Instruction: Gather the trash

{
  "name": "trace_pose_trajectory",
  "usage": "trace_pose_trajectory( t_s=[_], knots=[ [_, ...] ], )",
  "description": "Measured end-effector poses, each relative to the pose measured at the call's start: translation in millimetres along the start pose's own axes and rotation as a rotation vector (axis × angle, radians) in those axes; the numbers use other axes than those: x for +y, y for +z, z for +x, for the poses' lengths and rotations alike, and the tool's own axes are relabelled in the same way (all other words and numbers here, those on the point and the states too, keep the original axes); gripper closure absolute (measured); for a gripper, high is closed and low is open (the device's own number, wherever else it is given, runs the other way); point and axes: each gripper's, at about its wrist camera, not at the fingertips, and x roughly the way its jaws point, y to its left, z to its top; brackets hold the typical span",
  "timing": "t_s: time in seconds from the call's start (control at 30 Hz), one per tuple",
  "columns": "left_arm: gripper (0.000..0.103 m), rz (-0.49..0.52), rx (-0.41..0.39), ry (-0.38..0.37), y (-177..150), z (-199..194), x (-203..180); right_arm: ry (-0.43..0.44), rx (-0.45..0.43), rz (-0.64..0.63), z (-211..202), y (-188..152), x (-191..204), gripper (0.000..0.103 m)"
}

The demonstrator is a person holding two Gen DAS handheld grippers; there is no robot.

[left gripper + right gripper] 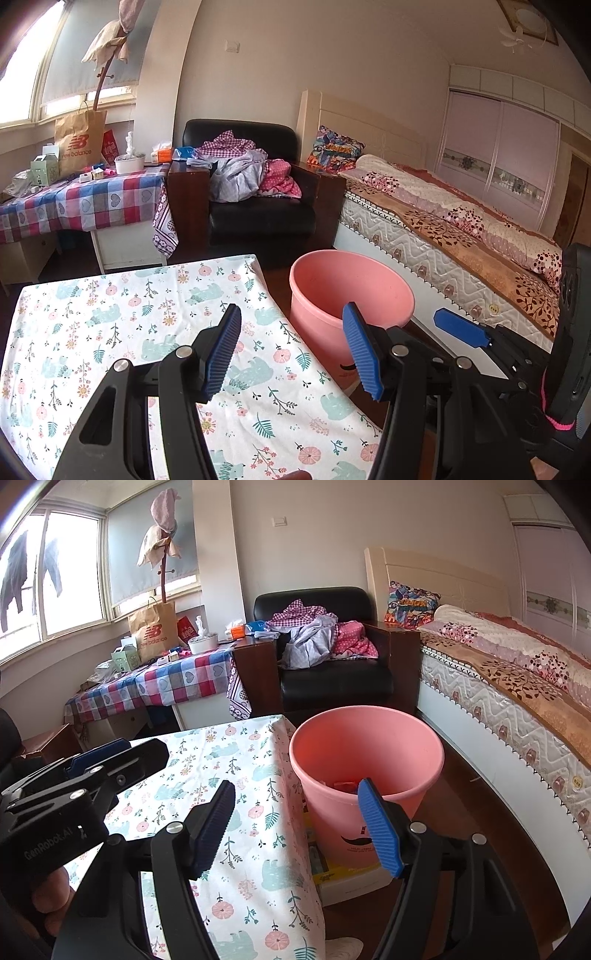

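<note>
A pink plastic bucket stands on the floor beside a table with a floral cloth. In the right wrist view the bucket holds some reddish scraps at its bottom. My left gripper is open and empty above the table's right edge, next to the bucket. My right gripper is open and empty, over the table edge and the bucket's near rim. The right gripper shows at the right of the left wrist view; the left gripper shows at the left of the right wrist view.
A black armchair piled with clothes stands behind the bucket. A bed runs along the right. A checked-cloth side table with a paper bag and boxes is at the back left. A white and yellow box lies under the bucket.
</note>
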Motion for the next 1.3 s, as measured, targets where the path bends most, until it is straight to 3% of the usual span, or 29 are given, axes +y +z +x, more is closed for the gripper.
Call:
trace_pose_trajectory(
  t_s=[1.3],
  knots=[
    [0.047, 0.013, 0.013, -0.011, -7.2, 2.5, 3.9, 0.002, 0.014, -0.015, 3.5, -4.6, 7.2, 0.033]
  ],
)
